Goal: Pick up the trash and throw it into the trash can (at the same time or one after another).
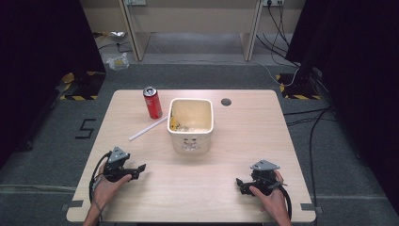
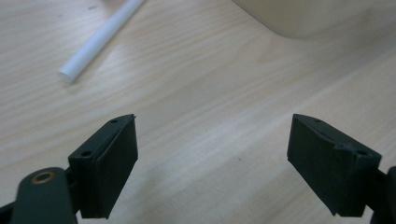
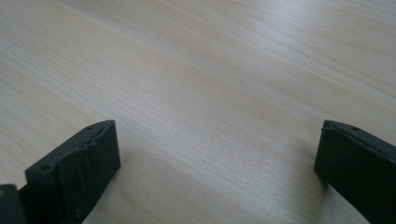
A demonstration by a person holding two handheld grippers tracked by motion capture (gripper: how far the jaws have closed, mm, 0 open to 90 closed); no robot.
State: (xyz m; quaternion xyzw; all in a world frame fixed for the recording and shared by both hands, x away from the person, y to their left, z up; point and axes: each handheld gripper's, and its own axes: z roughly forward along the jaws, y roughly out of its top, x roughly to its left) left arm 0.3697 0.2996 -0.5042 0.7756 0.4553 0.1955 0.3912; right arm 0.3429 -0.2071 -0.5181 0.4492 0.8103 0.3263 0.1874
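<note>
Lab recording bay: pale wooden table (image 1: 244, 141) on grey carpet (image 1: 42, 136), black curtains (image 1: 37, 42), hazard-striped stand bases (image 1: 75, 87), trailing black cables (image 1: 310, 127).

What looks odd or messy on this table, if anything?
Little is off. A white straw lies loose and slanted on the table, between the upright red can and the cream bin, which holds some scraps. Both grippers, left and right, rest open and empty.

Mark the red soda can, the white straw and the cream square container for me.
red soda can (image 1: 153, 104), high view, on its side wall
white straw (image 2: 100, 37), left gripper view, mid-length of the tube
cream square container (image 1: 190, 141), high view, on its front wall
</note>
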